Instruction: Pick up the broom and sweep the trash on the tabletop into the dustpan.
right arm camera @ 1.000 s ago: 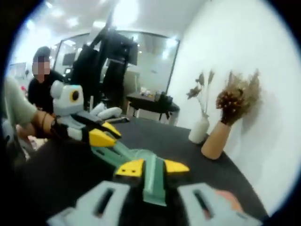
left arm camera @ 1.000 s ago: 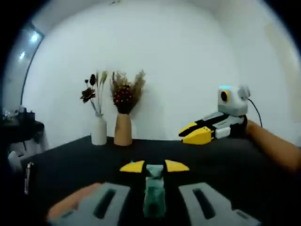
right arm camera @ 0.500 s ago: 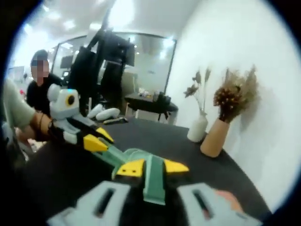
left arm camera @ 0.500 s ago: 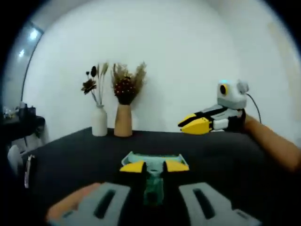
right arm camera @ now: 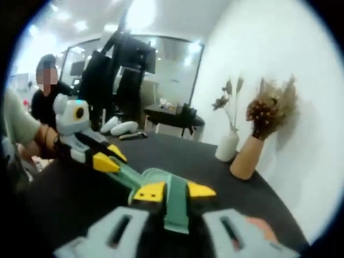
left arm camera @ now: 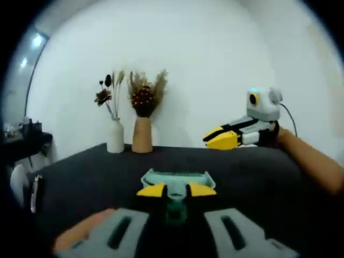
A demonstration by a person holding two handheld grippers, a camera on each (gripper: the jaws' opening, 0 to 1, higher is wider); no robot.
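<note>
A: Left gripper [left arm camera: 176, 190] pinches the green dustpan [left arm camera: 175, 178] handle btw its fingers. Right gripper [right arm camera: 174, 191] pinches the broom [right arm camera: 174, 207] handle.

B: Both up off the black table [left arm camera: 258, 177]. Might bump, cuz they're near.

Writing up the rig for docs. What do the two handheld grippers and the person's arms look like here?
Each gripper has grey slotted jaws ending in yellow tips. The right gripper, seen from the left gripper view, has a black-and-white body and a thin dark cable trailing behind. The left gripper looks the same. No sleeve shows on the forearm.
</note>
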